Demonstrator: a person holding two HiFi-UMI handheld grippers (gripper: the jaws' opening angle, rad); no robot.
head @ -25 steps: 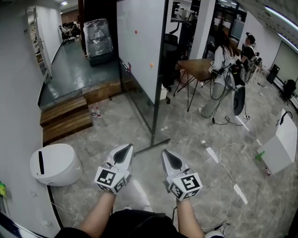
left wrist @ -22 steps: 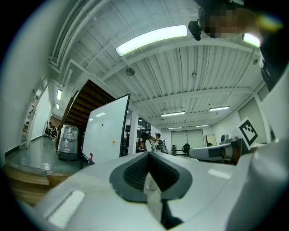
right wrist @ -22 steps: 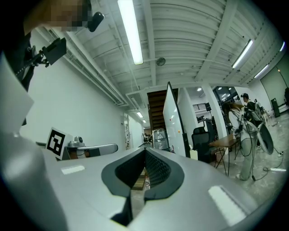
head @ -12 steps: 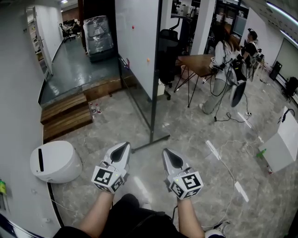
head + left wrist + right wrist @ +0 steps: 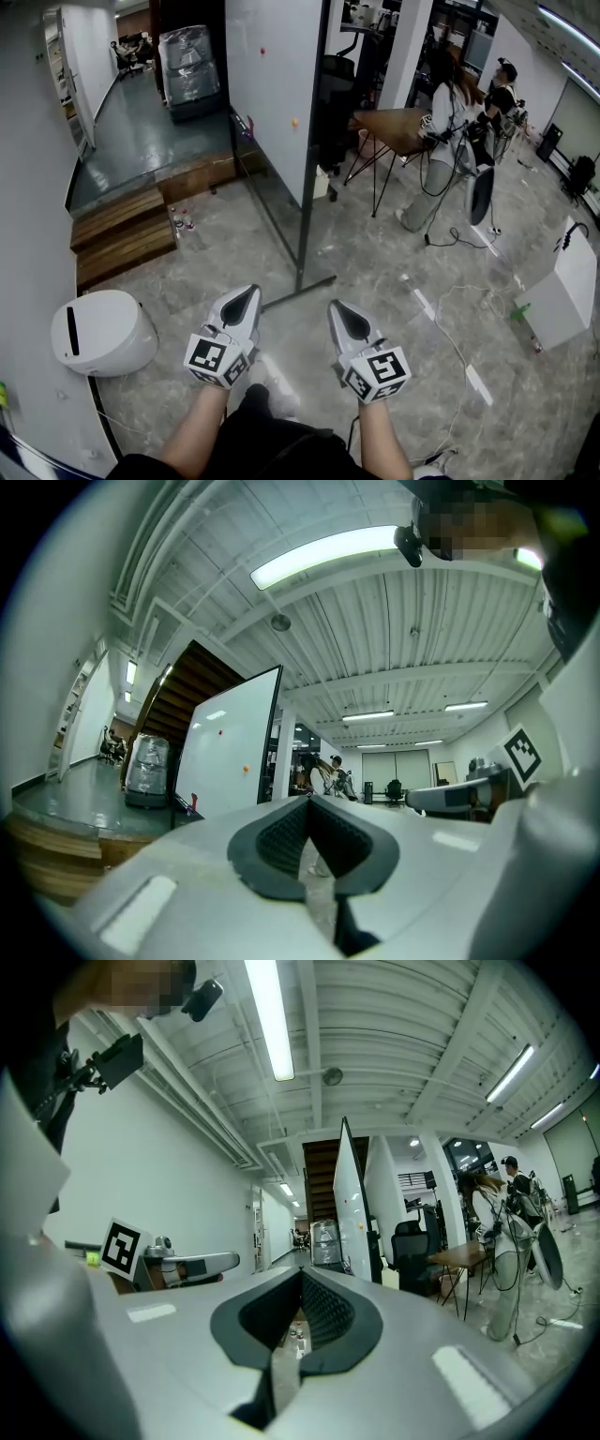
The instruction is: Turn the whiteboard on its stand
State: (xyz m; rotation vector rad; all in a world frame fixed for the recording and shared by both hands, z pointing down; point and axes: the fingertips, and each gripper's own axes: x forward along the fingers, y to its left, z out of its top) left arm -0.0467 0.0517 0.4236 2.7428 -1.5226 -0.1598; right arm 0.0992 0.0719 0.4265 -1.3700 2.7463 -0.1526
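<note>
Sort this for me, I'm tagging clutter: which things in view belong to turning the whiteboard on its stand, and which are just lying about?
Job in hand: whiteboard; stand; left gripper and right gripper, both shut and empty.

Lying about: white rounded device; wooden steps; table; plastic-wrapped load.

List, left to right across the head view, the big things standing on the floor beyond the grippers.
white rounded appliance → whiteboard → wooden table → white box
</note>
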